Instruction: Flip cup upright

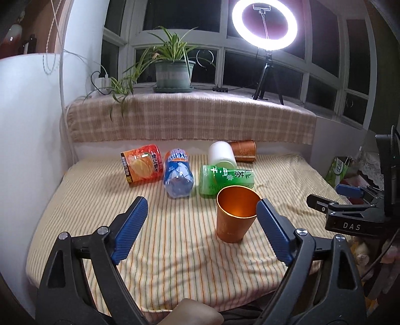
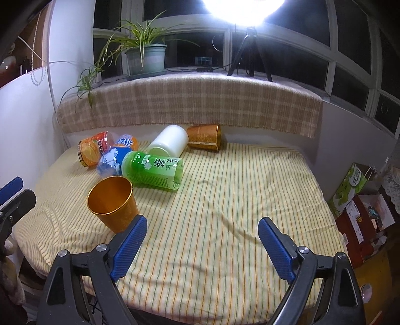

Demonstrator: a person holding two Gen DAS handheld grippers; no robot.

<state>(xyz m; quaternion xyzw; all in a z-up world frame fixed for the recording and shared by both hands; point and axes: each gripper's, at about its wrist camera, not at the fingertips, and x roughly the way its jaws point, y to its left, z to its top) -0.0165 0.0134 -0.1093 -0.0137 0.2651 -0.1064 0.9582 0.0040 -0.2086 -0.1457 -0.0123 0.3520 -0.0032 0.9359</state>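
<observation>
Both grippers' jaws spread above cup (image 1: 233,212).

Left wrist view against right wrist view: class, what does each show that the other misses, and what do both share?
Only the left wrist view shows the ring light as a clear ring. Only the right shows the red box beside the table. Both share the upright copper cup, the green bottle and the lying copper cup.
</observation>
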